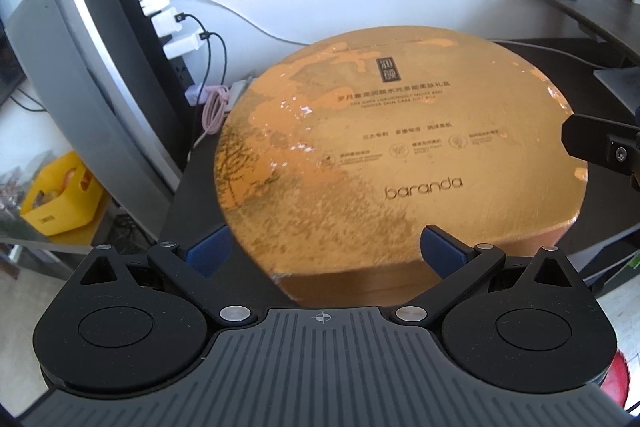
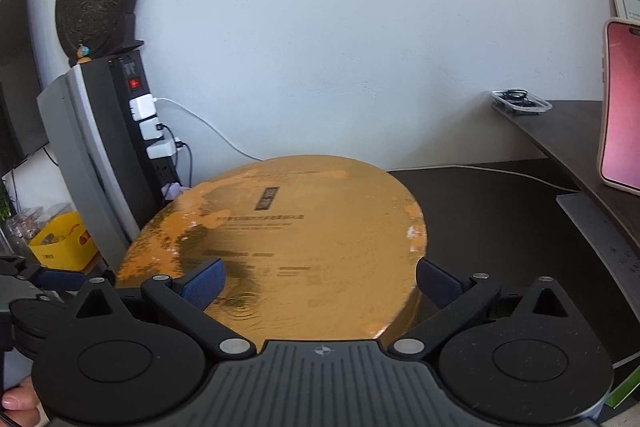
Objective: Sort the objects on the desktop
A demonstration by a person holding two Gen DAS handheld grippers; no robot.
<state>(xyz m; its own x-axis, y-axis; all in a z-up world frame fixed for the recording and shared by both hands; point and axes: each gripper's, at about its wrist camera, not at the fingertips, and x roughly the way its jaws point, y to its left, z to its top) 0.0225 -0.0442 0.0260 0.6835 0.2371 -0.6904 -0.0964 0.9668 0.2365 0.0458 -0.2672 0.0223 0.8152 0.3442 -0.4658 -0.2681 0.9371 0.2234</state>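
Observation:
A large gold box (image 1: 400, 131) printed "baranda" lies flat on the dark desk (image 1: 600, 227); the right wrist view shows this gold box (image 2: 304, 227) too. My left gripper (image 1: 326, 251) is open, its blue pads (image 1: 208, 251) spread over the box's near edge with nothing held. My right gripper (image 2: 320, 285) is also open, hanging over the box's near right part, one blue pad (image 2: 438, 285) by the rim. The right gripper's black finger (image 1: 600, 147) enters the left wrist view at the box's right side. The left gripper's body (image 2: 24, 291) shows at the right view's left edge.
A black power strip (image 2: 140, 115) with white chargers stands behind the box at left, beside a grey panel (image 1: 80, 75). A pink cable (image 1: 214, 107) lies coiled there. A yellow bin (image 1: 60, 195) sits lower left. A phone (image 2: 622, 103) and clear tray (image 2: 520, 101) occupy the right shelf.

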